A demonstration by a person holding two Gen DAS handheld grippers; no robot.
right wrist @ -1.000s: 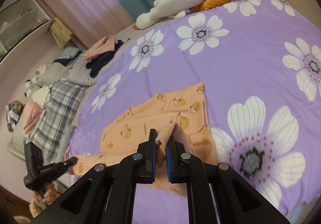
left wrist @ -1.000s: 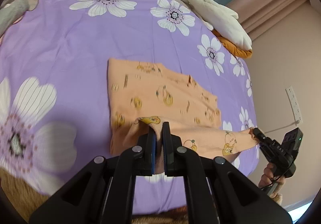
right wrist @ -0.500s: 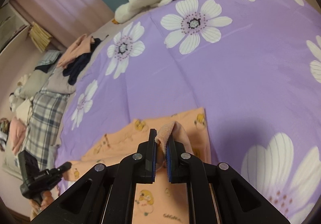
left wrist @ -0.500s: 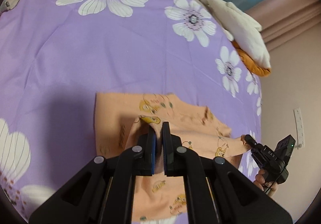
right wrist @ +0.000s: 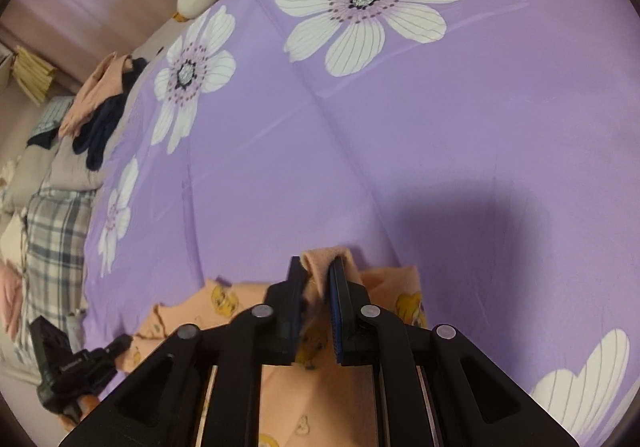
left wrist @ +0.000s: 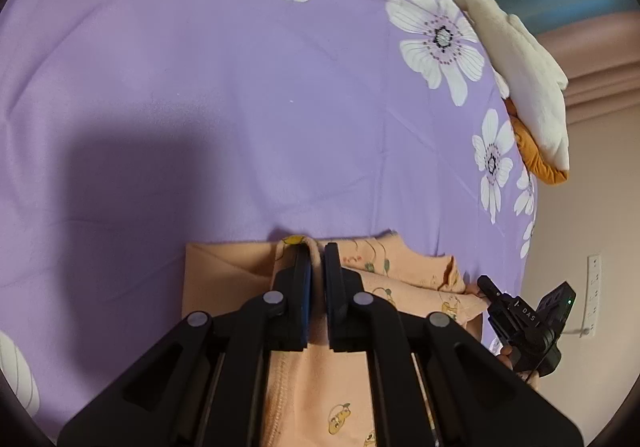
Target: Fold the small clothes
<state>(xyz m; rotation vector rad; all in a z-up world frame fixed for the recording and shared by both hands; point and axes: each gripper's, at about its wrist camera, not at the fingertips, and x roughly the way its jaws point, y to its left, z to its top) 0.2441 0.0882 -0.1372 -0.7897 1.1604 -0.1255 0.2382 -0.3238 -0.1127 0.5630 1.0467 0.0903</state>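
Observation:
A small orange garment with yellow cartoon prints (left wrist: 404,283) lies on the purple flowered bedspread (left wrist: 240,119). My left gripper (left wrist: 317,253) is shut on one edge of it, carried over to the garment's far edge. My right gripper (right wrist: 320,267) is shut on another edge of the garment (right wrist: 224,299), also at its far side. The right gripper shows in the left wrist view (left wrist: 520,323), and the left gripper in the right wrist view (right wrist: 76,371). The cloth under the grippers is mostly hidden.
A white and orange plush toy (left wrist: 524,79) lies along the bed's far right edge. A pile of clothes (right wrist: 104,103) and a plaid cloth (right wrist: 52,247) lie at the left. A wall socket (left wrist: 594,287) is on the wall at right.
Both grippers have carried the held near edge of the garment forward over the rest of it, to its far edge. The garment now lies doubled over.

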